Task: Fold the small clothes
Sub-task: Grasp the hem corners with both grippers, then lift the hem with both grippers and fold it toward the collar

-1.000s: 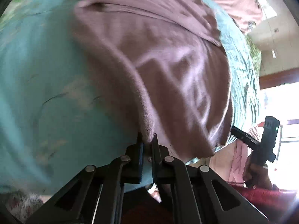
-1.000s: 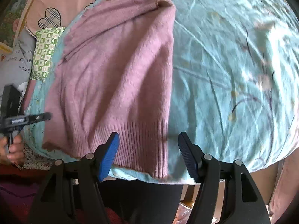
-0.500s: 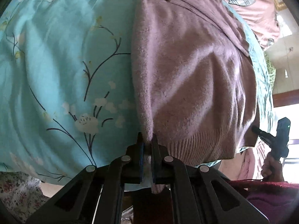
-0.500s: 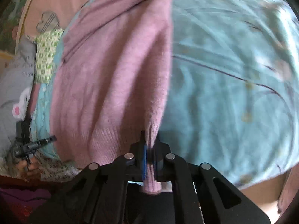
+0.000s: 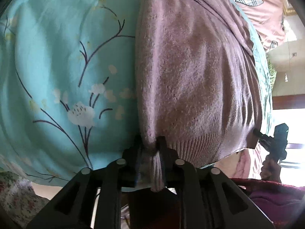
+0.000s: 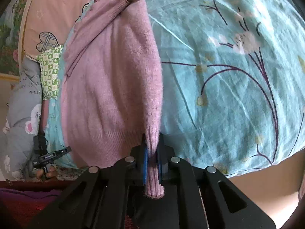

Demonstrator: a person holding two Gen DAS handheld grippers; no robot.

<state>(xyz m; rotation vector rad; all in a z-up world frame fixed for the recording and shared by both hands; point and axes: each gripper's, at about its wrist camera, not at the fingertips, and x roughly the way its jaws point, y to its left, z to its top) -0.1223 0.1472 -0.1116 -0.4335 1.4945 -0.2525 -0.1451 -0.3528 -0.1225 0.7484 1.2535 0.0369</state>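
A mauve knit sweater (image 5: 194,80) lies lengthwise on the teal floral bedspread (image 5: 57,72), its ribbed hem toward me. My left gripper (image 5: 150,148) is shut on the hem's left corner, with ribbed cloth bunched between the pads. In the right wrist view the same sweater (image 6: 106,87) shows, and my right gripper (image 6: 152,148) is shut on the hem's right corner. The left gripper also shows in the right wrist view (image 6: 49,155) beyond the hem, and the right gripper in the left wrist view (image 5: 274,141). The sweater's far end with the neckline lies flat.
A pink pillow with plaid hearts (image 6: 49,19) and a grey printed cushion (image 6: 21,103) lie at the head of the bed. A green patterned cloth (image 6: 50,72) lies beside the sweater. The bed's near edge (image 6: 247,169) drops off below the grippers.
My right gripper went from open over the hem to shut on its right corner. My left gripper stayed shut on the left corner, and the sweater has been drawn straighter toward me.
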